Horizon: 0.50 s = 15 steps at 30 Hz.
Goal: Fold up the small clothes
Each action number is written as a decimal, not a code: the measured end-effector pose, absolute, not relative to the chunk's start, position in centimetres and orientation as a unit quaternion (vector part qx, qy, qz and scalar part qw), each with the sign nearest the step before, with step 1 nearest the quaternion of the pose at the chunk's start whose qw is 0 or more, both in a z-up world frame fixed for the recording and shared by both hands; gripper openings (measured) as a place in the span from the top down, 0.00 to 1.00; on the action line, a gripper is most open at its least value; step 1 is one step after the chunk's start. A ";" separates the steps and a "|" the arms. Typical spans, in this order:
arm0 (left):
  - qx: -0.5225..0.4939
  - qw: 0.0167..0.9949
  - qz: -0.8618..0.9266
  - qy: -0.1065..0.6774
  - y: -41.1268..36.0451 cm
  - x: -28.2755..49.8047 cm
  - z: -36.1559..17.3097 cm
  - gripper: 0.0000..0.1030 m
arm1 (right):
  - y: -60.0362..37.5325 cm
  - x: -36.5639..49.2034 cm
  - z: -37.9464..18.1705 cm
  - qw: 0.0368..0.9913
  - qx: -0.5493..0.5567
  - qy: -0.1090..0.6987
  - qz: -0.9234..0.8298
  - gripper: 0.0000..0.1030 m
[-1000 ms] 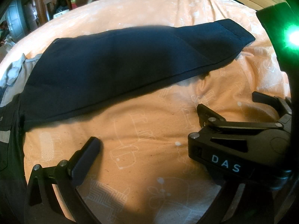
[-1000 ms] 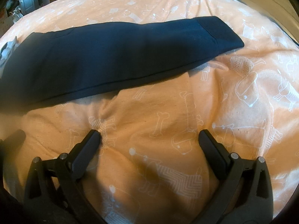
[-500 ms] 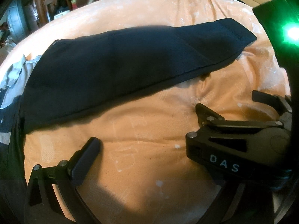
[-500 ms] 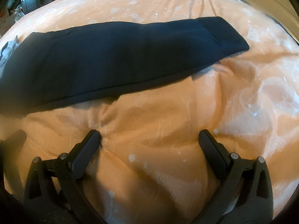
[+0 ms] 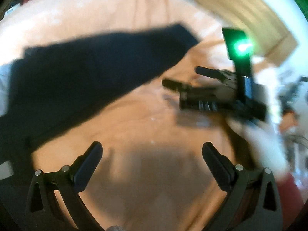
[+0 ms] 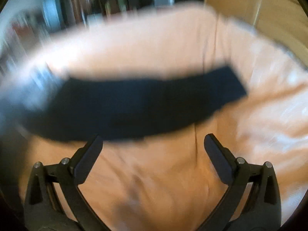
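Observation:
A dark navy garment point(image 5: 86, 71) lies folded into a long strip across the orange patterned bed cover point(image 5: 146, 127). Both views are blurred by motion. My left gripper point(image 5: 152, 154) is open above bare cover, nearer than the strip, nothing between its fingers. In the left wrist view my right gripper point(image 5: 182, 77) shows from the side, open, just right of the strip's right end. In its own view the right gripper point(image 6: 153, 146) is open, its left fingertip point(image 6: 92, 146) at the near edge of the navy garment point(image 6: 138, 104), with orange cover point(image 6: 154, 173) between the fingers.
A grey cloth point(image 5: 3, 88) lies at the strip's left end. A wooden headboard or wall panel point(image 5: 236, 5) runs behind the bed at the upper right. Blurred room clutter point(image 6: 115, 2) stands beyond the far edge. A person's pale sleeve point(image 5: 265, 144) holds the right gripper.
Both grippers have pulled back and up from the bed, so the navy strip looks smaller and farther. The right gripper has moved away from the left camera. The strip has not moved.

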State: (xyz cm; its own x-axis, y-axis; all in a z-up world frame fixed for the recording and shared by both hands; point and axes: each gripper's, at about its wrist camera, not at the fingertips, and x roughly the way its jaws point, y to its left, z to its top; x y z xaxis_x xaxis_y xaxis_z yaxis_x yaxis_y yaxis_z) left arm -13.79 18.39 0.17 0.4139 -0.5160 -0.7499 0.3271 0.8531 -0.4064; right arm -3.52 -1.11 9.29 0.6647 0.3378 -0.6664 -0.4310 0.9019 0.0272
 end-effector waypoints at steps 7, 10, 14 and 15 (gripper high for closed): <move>-0.128 0.866 -0.289 0.388 28.7 -24.6 9.0 0.00 | 4.3 -16.2 19.3 0.935 -0.028 0.211 0.284 0.00; -0.144 0.866 -0.295 0.378 32.6 -29.1 10.7 0.00 | 7.1 -21.6 20.7 0.924 -0.032 0.205 0.322 0.00; -0.167 0.854 -0.313 0.379 35.6 -34.0 11.1 0.00 | 8.5 -26.6 20.9 0.908 -0.028 0.229 0.348 0.00; -0.165 0.854 -0.313 0.381 36.3 -35.4 11.0 0.00 | 8.8 -27.3 20.6 0.906 -0.029 0.239 0.349 0.00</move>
